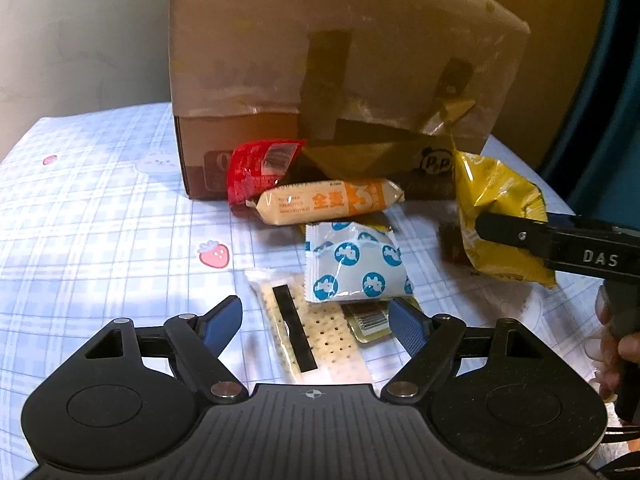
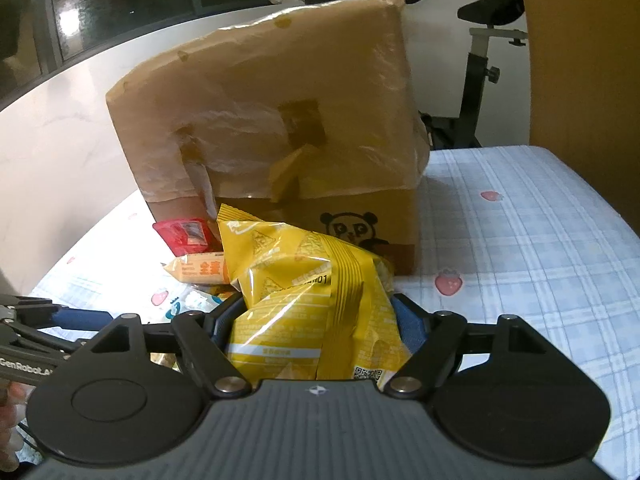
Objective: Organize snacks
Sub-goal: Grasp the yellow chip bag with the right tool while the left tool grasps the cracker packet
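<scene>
Between the right tongs [image 2: 316, 320], which clasp it, the yellow snack bag [image 2: 304, 300] sits before the cardboard box [image 2: 280, 120] on the checked table [image 2: 520, 240]. The left tongs [image 1: 316, 320] gape, empty, above the cracker packet [image 1: 320, 332], beside the blue-dotted packet [image 1: 352, 264].

Crinkled yellow chip bag [image 2: 304, 300] upright at frame centre, red packet [image 1: 260, 170] against the cardboard box [image 1: 320, 60], orange-and-cream biscuit bar [image 1: 328, 202] lying crosswise below it, blue-dotted white pouch [image 1: 354, 266], clear-wrapped cracker pack [image 1: 320, 336] at lower centre
</scene>
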### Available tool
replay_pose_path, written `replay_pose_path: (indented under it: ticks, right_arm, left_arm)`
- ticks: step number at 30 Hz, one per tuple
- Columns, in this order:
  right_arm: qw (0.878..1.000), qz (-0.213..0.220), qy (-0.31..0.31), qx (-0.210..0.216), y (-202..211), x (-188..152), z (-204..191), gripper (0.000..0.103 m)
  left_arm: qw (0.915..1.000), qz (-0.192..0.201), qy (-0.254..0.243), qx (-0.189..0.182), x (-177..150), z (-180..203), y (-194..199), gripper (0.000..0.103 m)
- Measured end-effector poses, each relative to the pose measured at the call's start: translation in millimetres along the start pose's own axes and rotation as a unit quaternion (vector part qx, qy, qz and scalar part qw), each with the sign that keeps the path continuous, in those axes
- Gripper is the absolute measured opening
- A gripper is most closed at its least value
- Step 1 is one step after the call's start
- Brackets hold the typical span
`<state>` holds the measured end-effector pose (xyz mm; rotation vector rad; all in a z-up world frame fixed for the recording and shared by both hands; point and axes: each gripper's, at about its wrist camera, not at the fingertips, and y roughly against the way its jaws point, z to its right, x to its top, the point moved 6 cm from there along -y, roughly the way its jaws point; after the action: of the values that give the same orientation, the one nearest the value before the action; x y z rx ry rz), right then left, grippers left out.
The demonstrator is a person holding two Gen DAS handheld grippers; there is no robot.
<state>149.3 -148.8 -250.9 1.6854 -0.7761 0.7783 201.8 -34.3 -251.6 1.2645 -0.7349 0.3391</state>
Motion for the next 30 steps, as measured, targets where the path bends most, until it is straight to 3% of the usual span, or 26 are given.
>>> replay_pose_path:
  ticks: [4,7,18,21,30]
  right_arm:
    - [1.000,-0.003,-0.003,0.002,-2,-3,1,0.079]
    - [1.000,-0.004,-0.003,0.004,-4,-3,1,0.079]
    - [1.000,-0.014,-0.006,0.006,-10,-8,-2,0.079]
    - [1.000,-0.013,-0.001,0.006,-10,-8,-3,0.079]
    - [1.000,-0.011,-0.007,-0.001,-7,-10,2,0.079]
  left_arm:
    - [0.9998,-0.019,0.010,0.004,-3,-3,-14,0.081]
    - [0.9992,-0.034,0.015,0.014,-7,-7,-22,0.073]
    - [0.9991,-0.022,-0.008,0.035,-4,-4,-29,0.072]
    - [0.9992,-0.012,-0.008,0.037,-2,-6,-29,0.057]
    - [0.9955,0.020,0.077,0.053,-7,-40,-4,0.055]
